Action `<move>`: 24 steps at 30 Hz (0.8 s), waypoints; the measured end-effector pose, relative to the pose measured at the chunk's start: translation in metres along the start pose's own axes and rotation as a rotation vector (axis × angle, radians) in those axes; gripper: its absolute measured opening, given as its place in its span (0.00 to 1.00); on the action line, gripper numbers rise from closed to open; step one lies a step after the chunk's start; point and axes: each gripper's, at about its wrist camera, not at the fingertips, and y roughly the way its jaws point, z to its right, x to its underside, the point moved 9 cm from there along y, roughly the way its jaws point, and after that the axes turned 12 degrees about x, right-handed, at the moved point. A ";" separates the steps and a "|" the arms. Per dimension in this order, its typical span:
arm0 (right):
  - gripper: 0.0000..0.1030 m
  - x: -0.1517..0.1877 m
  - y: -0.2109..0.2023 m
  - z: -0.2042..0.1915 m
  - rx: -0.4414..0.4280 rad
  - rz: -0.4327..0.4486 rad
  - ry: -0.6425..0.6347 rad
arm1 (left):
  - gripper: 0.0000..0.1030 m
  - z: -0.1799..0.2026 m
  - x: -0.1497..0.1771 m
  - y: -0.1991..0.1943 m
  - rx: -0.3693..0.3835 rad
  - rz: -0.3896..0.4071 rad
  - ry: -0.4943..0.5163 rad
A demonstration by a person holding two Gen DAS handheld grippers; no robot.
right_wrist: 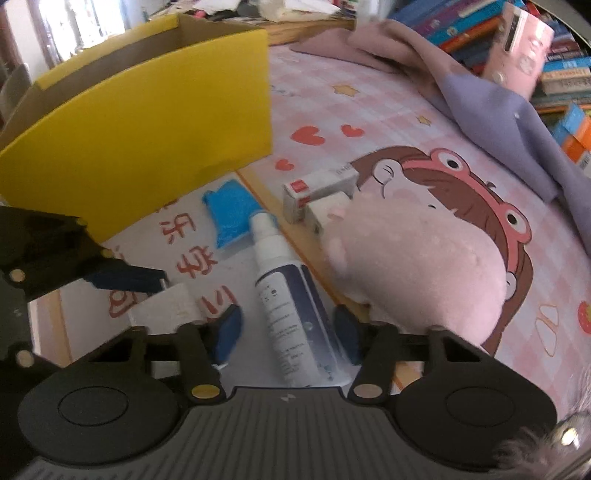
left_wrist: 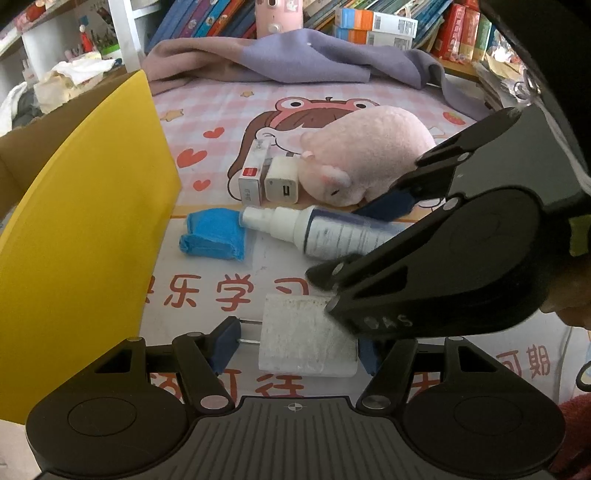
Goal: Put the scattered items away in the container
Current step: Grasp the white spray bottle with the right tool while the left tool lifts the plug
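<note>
A white plug charger [left_wrist: 306, 336] lies flat with its prongs against one blue pad of my left gripper [left_wrist: 297, 349]. The other pad sits against its far side, so the gripper is shut on it. A white spray bottle [right_wrist: 291, 314] lies between the fingers of my right gripper [right_wrist: 288, 332], which is open, with a small gap showing at the left pad. The yellow cardboard box [left_wrist: 92, 221] stands open at the left. Beside the bottle's nozzle lies a blue folded cloth [left_wrist: 212, 234]. Behind it are a small red-labelled carton [left_wrist: 253, 177], a white USB cube [left_wrist: 282, 182] and a pink plush [left_wrist: 369, 155].
A purple blanket [left_wrist: 295, 59] is bunched at the back of the cartoon-printed mat [left_wrist: 221, 110], with rows of books [left_wrist: 388, 26] behind it. In the left wrist view the right gripper [left_wrist: 347, 240] reaches in from the right, over the bottle [left_wrist: 325, 230] and close above the charger.
</note>
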 end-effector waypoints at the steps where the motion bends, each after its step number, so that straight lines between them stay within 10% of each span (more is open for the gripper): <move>1: 0.32 0.001 -0.002 0.000 -0.002 0.002 0.001 | 0.63 0.000 0.001 -0.002 -0.005 -0.001 -0.005; 24: 0.29 0.030 -0.090 0.008 0.024 0.091 0.295 | 0.63 0.028 0.004 -0.072 0.045 0.132 0.071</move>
